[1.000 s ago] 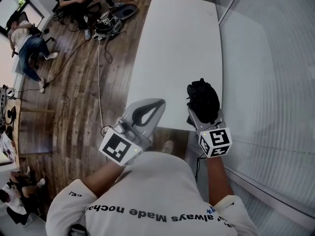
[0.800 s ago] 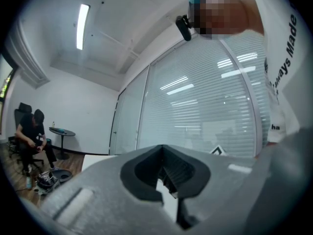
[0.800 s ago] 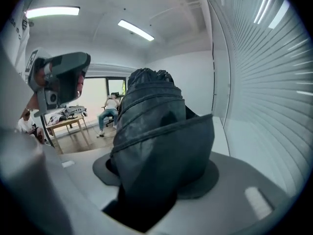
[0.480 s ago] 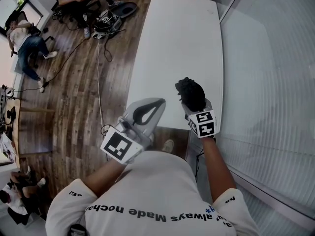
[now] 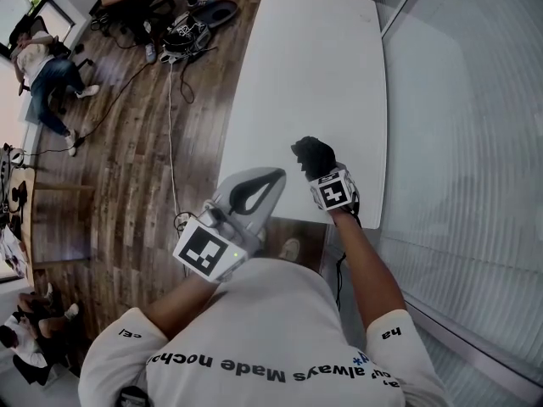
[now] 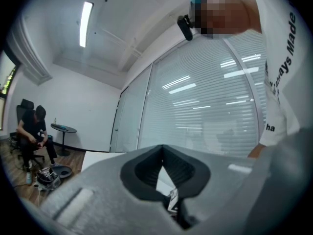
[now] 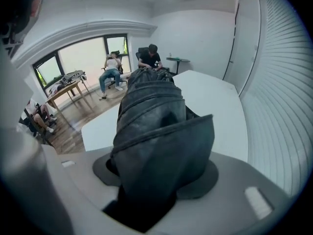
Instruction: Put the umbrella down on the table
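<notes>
Umbrella (image 5: 314,154), black and folded into a crumpled bundle, is pinched by the right gripper (image 5: 319,173) over the near right part of the table (image 5: 314,58); no view shows whether it touches the tabletop. The head view shows only a dark lump beyond the right marker cube (image 5: 333,193). The right gripper view shows the umbrella (image 7: 151,126) filling the gap of the right gripper (image 7: 156,177), both jaws pressed against its pleated fabric, with its far end pointing along the table (image 7: 215,106). The left gripper (image 5: 250,195) hangs at the near left edge of the table, behind its own marker cube (image 5: 206,251). Only the left gripper view shows that the left gripper (image 6: 164,173) has its tips together with nothing between them. That view also shows a ceiling light (image 6: 85,16), which the other views lack. The table is long, white and bare, and runs away from the person. To its right stands a glass wall (image 5: 475,142) lined with blinds, and to its left lies a wooden floor (image 5: 127,151) with one cable (image 5: 170,117) trailing toward the far end. Windows (image 7: 83,58) appear only in the right gripper view, on the far left wall. One small round side table (image 6: 63,128) stands at the far end. There is one umbrella, two grippers and two marker cubes. Two seated people (image 5: 51,62) are at the far left, and a third figure (image 5: 25,342) is partly visible at the near left edge.
</notes>
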`<state>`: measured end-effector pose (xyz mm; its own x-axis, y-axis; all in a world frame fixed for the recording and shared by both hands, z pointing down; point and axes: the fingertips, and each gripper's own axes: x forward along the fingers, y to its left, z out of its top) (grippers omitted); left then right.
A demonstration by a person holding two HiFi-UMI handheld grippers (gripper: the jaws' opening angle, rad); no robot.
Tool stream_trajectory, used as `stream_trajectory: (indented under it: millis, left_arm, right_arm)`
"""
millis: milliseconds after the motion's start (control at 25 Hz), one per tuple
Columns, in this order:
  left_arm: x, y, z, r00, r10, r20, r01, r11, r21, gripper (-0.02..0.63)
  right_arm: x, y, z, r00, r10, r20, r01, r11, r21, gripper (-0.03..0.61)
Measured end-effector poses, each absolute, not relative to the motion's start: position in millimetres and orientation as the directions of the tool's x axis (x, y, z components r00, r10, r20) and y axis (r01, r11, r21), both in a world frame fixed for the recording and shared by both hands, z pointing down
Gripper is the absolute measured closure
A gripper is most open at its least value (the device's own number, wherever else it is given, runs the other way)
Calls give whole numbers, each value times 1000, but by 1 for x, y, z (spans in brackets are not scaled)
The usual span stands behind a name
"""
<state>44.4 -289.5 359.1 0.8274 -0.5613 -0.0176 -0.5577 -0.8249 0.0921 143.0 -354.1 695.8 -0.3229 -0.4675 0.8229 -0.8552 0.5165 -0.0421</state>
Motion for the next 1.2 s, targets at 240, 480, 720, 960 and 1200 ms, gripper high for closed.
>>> stream_trajectory:
  millis: [240, 480, 720, 960, 1200]
  left_arm:
    - [44, -297, 360, 822, -569, -18, -565, -820, 98, 611]
    - [42, -291, 369, 820, -573, -4, -570, -815, 103, 611]
    - [39, -294, 367, 815, -579, 2, -575, -809, 123, 611]
    - [35, -293, 372, 815, -579, 11, -576, -808, 127, 611]
    - [29, -290, 372, 811, -585, 13, -582, -803, 130, 611]
  right_arm:
    - [149, -363, 732, -265, -388, 883, -855, 517, -29, 328]
    - [151, -357, 764, -227, -322, 919, -844, 537, -20, 328]
    - [151, -354, 777, -208, -279, 938, -847, 531, -30, 327]
    - [152, -348, 792, -183, -236, 954, -835, 550, -24, 325]
    - [156, -339, 802, -171, -207, 963, -840, 542, -32, 322]
